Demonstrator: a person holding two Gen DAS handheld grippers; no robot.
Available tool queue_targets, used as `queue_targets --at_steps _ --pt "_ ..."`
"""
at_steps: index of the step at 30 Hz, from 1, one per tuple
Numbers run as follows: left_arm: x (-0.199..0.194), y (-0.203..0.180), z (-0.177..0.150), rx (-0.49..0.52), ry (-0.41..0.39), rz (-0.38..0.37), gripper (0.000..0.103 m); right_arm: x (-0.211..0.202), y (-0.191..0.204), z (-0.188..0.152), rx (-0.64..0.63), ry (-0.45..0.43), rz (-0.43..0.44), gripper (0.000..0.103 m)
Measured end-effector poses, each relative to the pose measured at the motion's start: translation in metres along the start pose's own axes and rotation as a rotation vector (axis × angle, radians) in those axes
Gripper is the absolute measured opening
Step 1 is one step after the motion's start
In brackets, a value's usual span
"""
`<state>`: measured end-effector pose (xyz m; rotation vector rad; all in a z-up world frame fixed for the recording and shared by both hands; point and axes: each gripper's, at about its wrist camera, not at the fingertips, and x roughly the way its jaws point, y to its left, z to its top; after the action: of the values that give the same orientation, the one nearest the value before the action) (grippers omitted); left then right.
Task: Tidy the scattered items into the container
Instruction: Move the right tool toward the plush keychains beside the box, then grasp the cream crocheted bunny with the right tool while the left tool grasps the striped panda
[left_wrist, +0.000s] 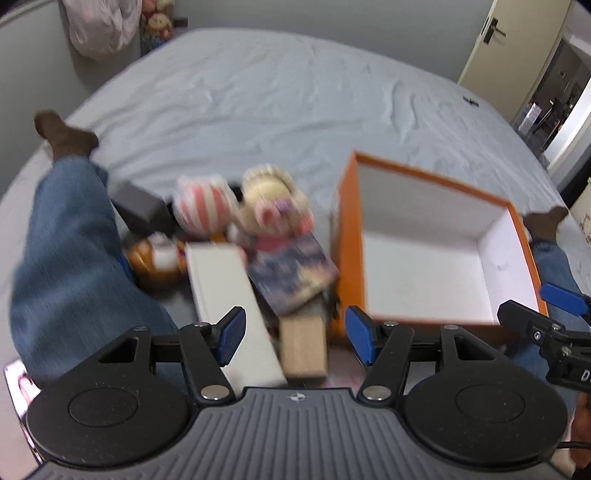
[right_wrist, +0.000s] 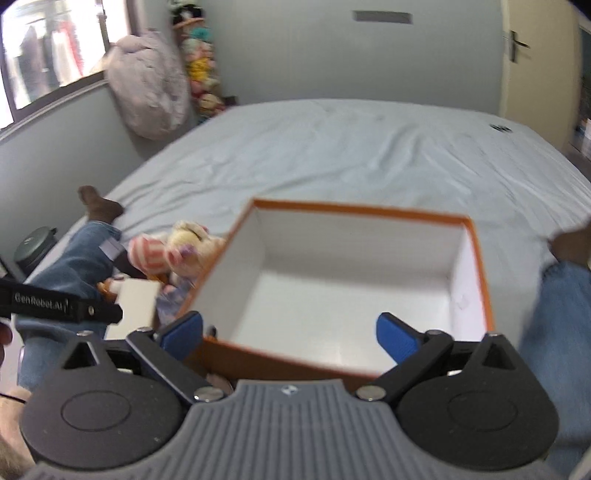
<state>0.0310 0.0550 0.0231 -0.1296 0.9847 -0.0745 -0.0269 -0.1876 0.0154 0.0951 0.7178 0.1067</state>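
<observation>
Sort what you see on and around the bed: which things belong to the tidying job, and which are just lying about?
Job: open orange cardboard box; striped plush toy; cream plush doll; long white box; small tan block.
Lying about: pale stuffed bag; shelf of plush toys.

Grey-sheeted bed bearing an open orange box beside heaped toys.

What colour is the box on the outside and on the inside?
The box is orange outside and white inside; the right wrist view shows it best.
</observation>
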Motion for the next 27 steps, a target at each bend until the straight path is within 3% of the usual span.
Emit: queue_targets --at_steps 6,9,15,24,26,27 --pt "0.017 0.032 0.033 0.089 0.018 0.013 0.071 0.046 0.018 0.043 -0.149 0.009 0.164 0.077" --pt "0.03 0.044 0.044 0.108 0.031 0.029 0.071 0.07 0.038 0.066 -0.23 0.017 0.236 0.077" --pt "0.055 0.058 0.075 0.12 0.064 -0.019 0.071 0.119 0.084 0.088 -0.383 0.107 0.308 0.077" --pt "0.107 0.08 0.114 0.053 0.195 -0.042 0.071 0.186 0.114 0.095 -0.525 0.264 0.337 0.081" --pt "0.116 0.082 0.118 0.129 0.234 -0.082 0.071 0.199 0.121 0.098 -0.541 0.277 0.332 0.086" --pt "0.121 0.083 0.12 0.119 0.246 -0.079 0.071 0.205 0.124 0.099 -0.545 0.287 0.333 0.087"
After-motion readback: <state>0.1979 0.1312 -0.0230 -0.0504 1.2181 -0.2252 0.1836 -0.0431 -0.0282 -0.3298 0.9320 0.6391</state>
